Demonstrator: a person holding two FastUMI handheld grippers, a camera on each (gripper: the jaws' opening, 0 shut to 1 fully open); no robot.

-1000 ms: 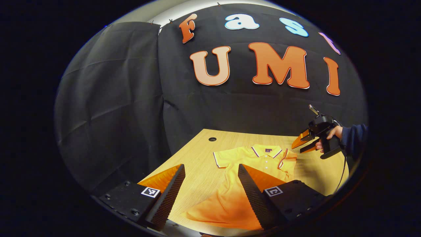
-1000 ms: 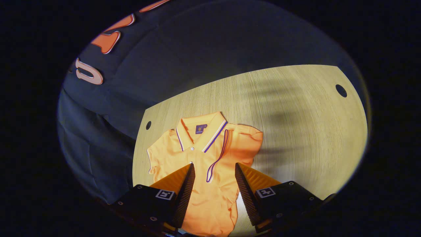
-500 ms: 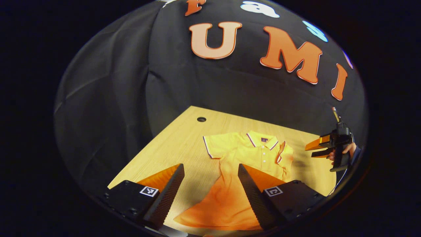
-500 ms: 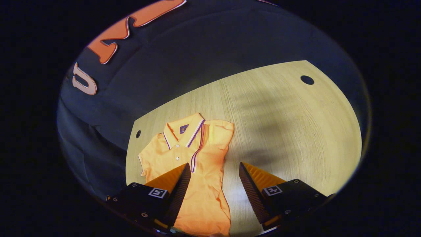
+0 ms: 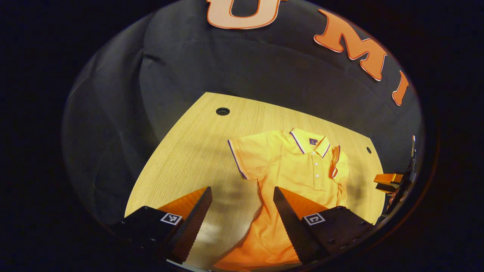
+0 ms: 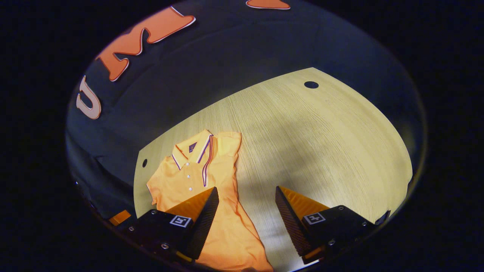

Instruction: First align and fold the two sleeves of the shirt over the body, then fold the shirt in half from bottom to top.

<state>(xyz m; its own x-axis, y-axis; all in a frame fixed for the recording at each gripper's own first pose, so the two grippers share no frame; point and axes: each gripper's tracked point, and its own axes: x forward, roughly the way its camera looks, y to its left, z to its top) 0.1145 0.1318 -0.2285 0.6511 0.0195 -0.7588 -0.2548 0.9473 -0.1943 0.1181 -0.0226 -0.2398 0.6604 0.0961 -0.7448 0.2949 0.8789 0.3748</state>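
An orange polo shirt [image 5: 295, 166] lies face up on the wooden table [image 5: 196, 151], collar toward the far wall. One sleeve [image 5: 245, 155] is spread flat to the side; the other sleeve [image 5: 337, 166] is folded over the body. My left gripper [image 5: 242, 202] hovers open above the table, beside the shirt's lower body and just below the spread sleeve. In the right gripper view the shirt [image 6: 200, 177] sits at lower left with the folded sleeve [image 6: 223, 151] on its chest. My right gripper [image 6: 245, 202] is open over bare table beside the shirt's hem, holding nothing.
The right gripper [image 5: 389, 180] shows at the far right edge of the left gripper view, off the shirt. The table has round cable holes [image 5: 222, 111] [image 6: 311, 84] near its back corners. Black cloth walls close in the back and sides.
The right gripper has pulled back and away from the folded sleeve toward the table's right side. The left gripper has tipped down and moved in toward the spread sleeve. The shirt has stayed put.
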